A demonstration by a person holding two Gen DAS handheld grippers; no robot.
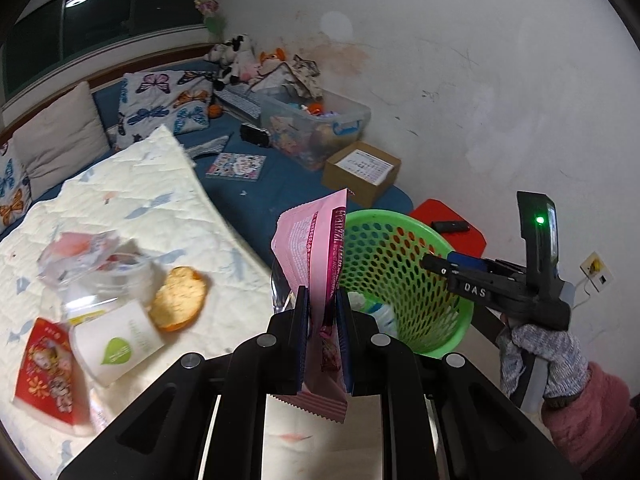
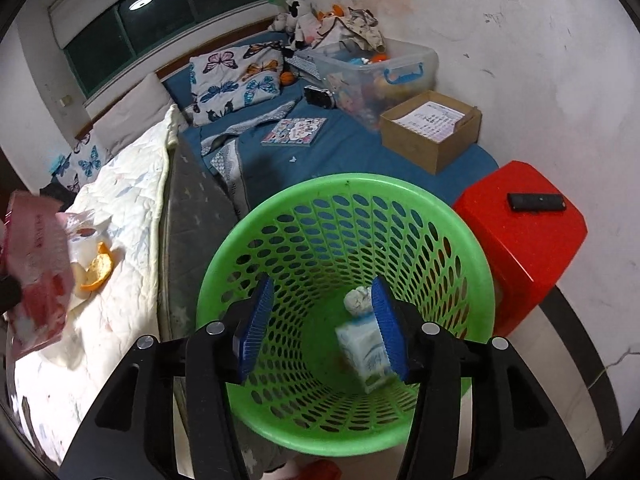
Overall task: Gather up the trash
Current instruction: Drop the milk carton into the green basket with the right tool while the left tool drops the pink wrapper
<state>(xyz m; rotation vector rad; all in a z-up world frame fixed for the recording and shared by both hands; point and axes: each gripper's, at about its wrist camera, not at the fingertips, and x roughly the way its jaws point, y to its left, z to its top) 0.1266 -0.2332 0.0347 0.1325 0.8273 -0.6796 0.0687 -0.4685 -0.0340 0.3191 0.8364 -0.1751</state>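
- The left tongs (image 1: 323, 312) are clamped on a pink wrapper (image 1: 316, 248), held upright beside the rim of the green basket (image 1: 448, 320), not yet over its mouth.
- The right tongs (image 2: 322, 320) stand apart over the basket (image 2: 280, 200) with nothing pressed between them; a blue-and-white pack (image 2: 366, 354), blurred, lies inside below them.
- To do this step well, I would carry the wrapper fully over the mouth before letting go: it is light and tall and could catch on the rim or flutter onto the bed.
- Move the right tongs aside first so the two do not meet over the basket.
- Lower the wrapper's bottom edge past the rim, then part the tongs.
- Count in the basket: one pack and one crumpled white wad (image 2: 357, 300).
- Count left on the white quilt (image 1: 132, 200): one orange peel (image 1: 180, 298), one red packet (image 1: 46, 372), one white carton with a green leaf (image 1: 118, 346), and one heap of clear plastic (image 1: 86, 258), pieces hard to separate.
- One basket, one red stool (image 2: 532, 240) beside it.
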